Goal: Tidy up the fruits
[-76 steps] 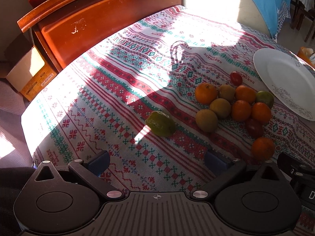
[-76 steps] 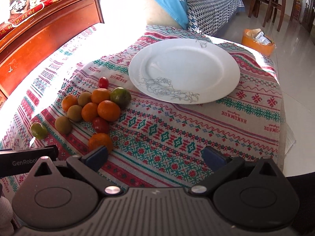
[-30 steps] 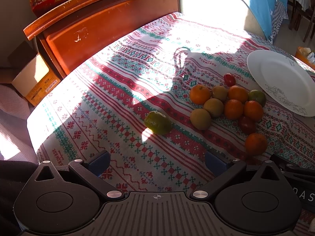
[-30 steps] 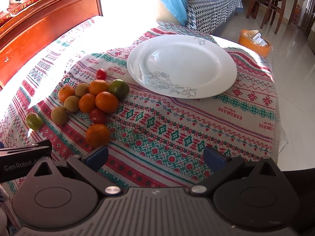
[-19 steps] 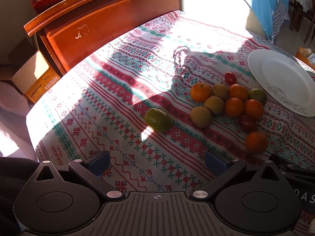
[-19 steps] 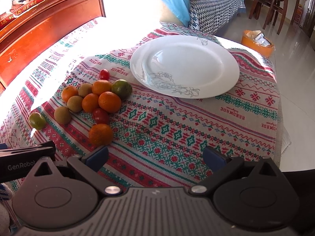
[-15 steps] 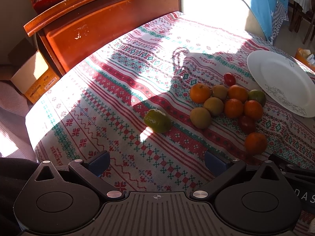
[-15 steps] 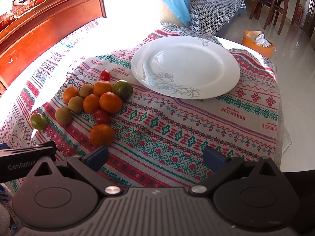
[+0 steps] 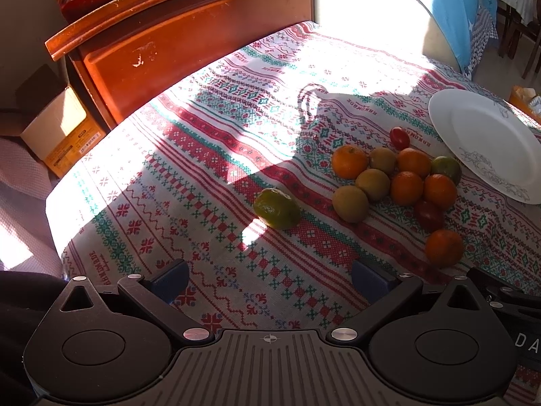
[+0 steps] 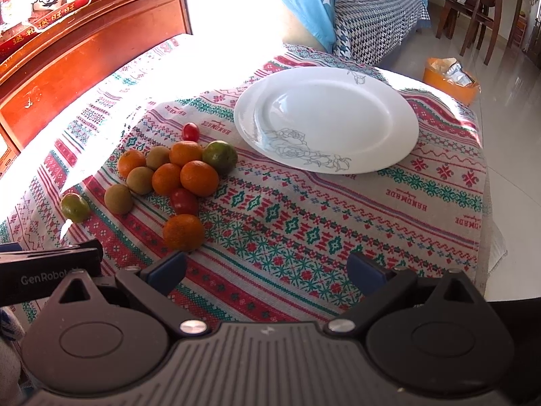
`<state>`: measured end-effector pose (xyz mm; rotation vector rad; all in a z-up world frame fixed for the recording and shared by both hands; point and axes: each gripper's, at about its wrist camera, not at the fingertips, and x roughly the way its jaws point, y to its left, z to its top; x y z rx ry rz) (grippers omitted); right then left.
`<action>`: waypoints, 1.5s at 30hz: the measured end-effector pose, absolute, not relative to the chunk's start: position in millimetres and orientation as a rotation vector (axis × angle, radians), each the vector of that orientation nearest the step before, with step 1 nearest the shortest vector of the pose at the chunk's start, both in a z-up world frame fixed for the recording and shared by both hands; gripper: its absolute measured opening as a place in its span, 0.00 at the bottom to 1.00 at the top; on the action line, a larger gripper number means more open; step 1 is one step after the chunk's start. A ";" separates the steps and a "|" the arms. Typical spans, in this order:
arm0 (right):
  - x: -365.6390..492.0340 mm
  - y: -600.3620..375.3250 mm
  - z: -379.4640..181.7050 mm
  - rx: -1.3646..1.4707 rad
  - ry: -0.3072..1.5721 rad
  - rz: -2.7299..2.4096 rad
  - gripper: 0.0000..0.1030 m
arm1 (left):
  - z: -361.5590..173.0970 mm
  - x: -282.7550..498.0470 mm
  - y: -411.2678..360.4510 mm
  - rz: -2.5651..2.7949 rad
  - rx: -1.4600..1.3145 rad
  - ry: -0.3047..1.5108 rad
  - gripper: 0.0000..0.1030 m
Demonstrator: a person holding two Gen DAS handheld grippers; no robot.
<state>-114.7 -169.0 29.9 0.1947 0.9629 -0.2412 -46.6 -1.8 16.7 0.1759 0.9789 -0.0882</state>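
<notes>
1. While both tools hovered low over the tablecloth, the left gripper and the right gripper each had their blue-padded jaws spread wide apart, holding nothing.
2. From the right wrist view, the fruit cluster lay at about ten o'clock and the empty white plate at about one o'clock, just beside it.
3. A lone green citrus sat apart from the cluster, at twelve o'clock ahead of the left gripper.
4. Judged from this, the step was a first pick; the nearest mandarin stood clear of its neighbours, so closing squarely across its middle would likely avoid nudging the pile.
5. The mandarins looked round and dimpled, the kiwis matte and oval, the tomatoes glossy and soft, the cloth woven.
</notes>
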 end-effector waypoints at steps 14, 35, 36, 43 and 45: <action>-136.6 -179.5 30.6 0.285 0.873 -0.097 0.81 | 14.2 -41.3 19.4 -0.058 0.132 0.977 0.98; -133.4 -166.1 22.4 0.302 0.794 0.039 0.52 | 17.0 -40.6 34.5 -0.089 0.094 0.896 0.93; -132.4 -165.1 22.5 0.301 0.791 0.042 0.51 | 15.8 -39.8 36.6 -0.085 0.089 0.900 0.93; -126.1 -160.5 18.8 0.300 0.793 0.047 0.45 | 12.0 -34.7 38.5 -0.099 0.073 0.871 0.89; -125.0 -160.0 18.0 0.299 0.792 0.045 0.45 | 12.3 -34.5 35.3 -0.113 0.080 0.851 0.89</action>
